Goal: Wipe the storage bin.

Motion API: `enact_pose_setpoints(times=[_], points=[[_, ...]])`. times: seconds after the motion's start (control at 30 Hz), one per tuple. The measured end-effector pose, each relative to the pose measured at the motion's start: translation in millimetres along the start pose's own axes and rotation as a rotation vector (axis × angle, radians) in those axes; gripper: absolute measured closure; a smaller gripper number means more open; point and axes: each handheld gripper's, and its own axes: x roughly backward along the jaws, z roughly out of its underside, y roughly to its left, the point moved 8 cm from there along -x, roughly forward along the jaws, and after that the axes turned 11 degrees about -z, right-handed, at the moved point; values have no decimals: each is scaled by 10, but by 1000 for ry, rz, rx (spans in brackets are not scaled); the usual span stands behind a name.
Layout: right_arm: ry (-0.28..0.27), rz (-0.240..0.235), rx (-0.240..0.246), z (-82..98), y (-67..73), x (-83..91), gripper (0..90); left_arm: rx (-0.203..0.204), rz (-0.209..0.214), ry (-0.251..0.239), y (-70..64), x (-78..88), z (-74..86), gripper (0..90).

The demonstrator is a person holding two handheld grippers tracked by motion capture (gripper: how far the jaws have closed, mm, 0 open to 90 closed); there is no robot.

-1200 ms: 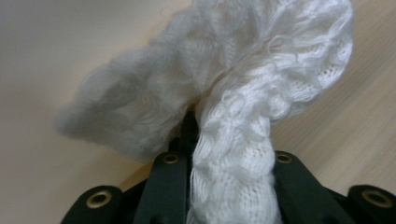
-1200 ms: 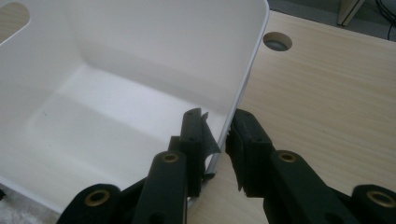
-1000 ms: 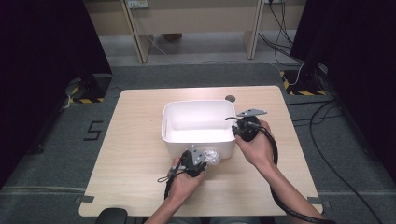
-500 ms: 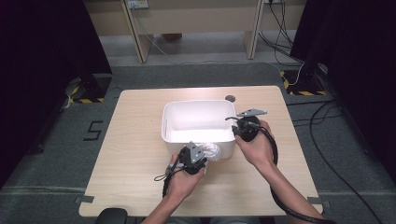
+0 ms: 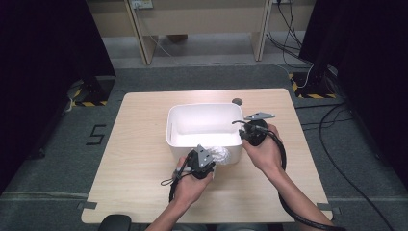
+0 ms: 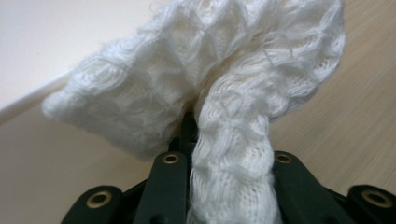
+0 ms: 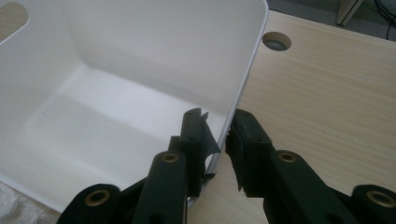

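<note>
High view: left claw (image 5: 208,159) near tabletop's (image 5: 139,154) front edge, pinching white knitted cloth (image 6: 224,93) against white bin's (image 5: 192,113) near wall. Right claw (image 7: 215,135) clamps bin's right rim mid-tabletop. Advice: lift cloth clear over rim, keep bin steadied, release inside.

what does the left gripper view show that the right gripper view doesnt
Left gripper view: a white knitted cloth pinched between the left gripper jaws, bunched in folds above them.

Right gripper view: the right gripper clamped on the right wall of the white bin, one jaw inside and one outside, plus a round hole in the tabletop.

Both: pale wood table and black jaws.
</note>
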Motion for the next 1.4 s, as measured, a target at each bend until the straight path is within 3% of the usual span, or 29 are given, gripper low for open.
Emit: enact_pose_setpoints(times=[0.77, 1.4], points=[[-1, 0, -3, -2, -1, -1, 756, -21, 16, -10, -101, -43, -68, 761], [-2, -1, 1, -1, 0, 1, 756, -60, 21, 27, -211, -266, 177, 762]])
